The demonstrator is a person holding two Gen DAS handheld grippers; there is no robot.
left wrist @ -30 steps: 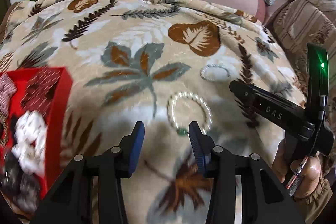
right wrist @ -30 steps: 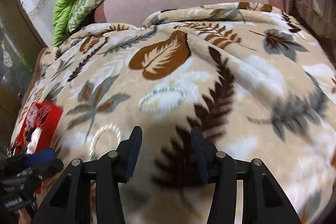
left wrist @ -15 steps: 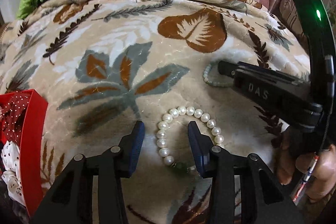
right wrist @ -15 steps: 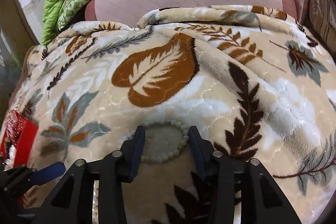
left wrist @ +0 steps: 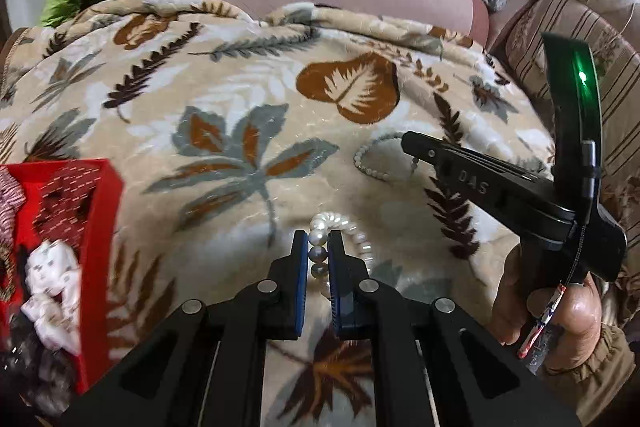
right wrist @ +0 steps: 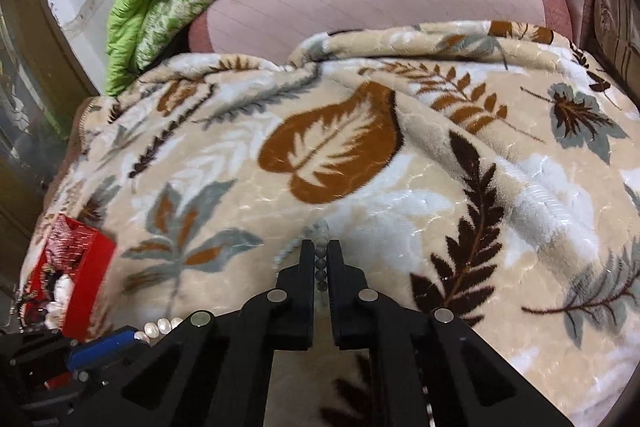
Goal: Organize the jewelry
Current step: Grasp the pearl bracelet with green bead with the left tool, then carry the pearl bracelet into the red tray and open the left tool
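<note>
Both grippers are pinching at once. Left gripper (left wrist: 318,254), jaws just closed, is clamping the white pearl bracelet (left wrist: 340,227) on the leaf-print blanket (left wrist: 224,75); right gripper (right wrist: 321,259) is nipping the smaller pale bead bracelet (right wrist: 320,231). Probably both are heading for the red box (left wrist: 100,211) at left.

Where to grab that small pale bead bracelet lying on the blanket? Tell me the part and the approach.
Grip one side of the bead strand, coming from above. The small bead bracelet lies flat on the soft blanket, so only a pinch across the strand works. The right claw has just closed on it that way.
</note>
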